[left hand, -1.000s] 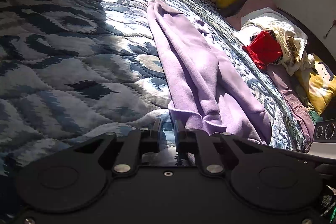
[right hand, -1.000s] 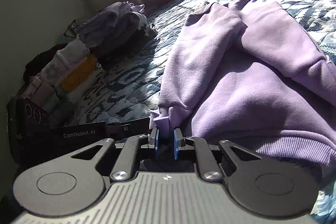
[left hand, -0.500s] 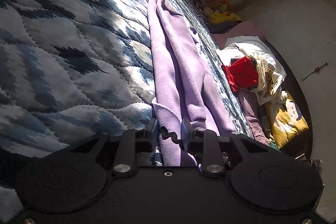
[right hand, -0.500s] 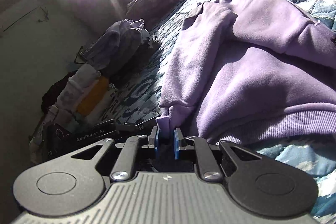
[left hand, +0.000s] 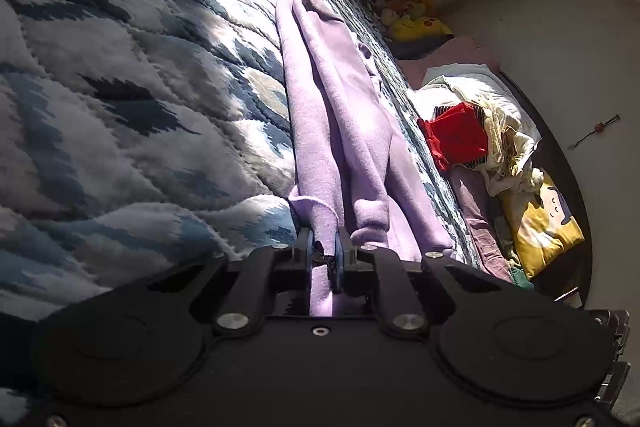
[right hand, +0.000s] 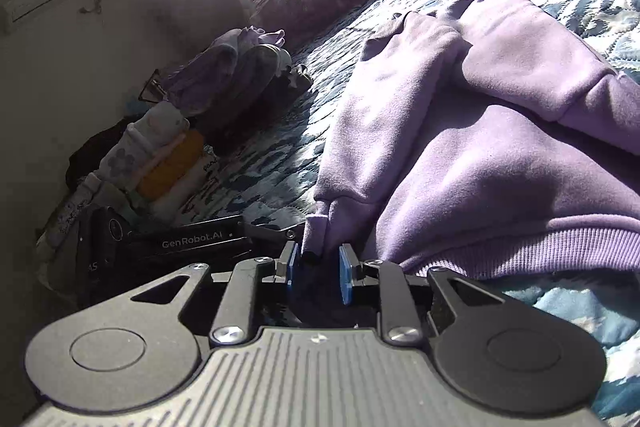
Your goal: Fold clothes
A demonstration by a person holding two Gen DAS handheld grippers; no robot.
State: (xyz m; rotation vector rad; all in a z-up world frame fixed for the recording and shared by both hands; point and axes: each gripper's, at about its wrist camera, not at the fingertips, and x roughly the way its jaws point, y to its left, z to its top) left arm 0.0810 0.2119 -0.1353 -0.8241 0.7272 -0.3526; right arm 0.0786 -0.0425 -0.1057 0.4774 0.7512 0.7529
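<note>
Sleeves already folded inward on the purple sweatshirt [left hand: 344, 131]; left gripper [left hand: 325, 254] pinched its near hem, right gripper [right hand: 319, 263] gaped slightly around a corner; folding in half remained.

Purple sweatshirt [left hand: 344, 131] on quilted bed [left hand: 120, 99]

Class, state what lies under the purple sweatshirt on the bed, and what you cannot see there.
The purple sweatshirt lies on a blue-and-white patterned quilt, which shows all around it. Whatever sits directly beneath the sweatshirt is covered by the fabric.
</note>
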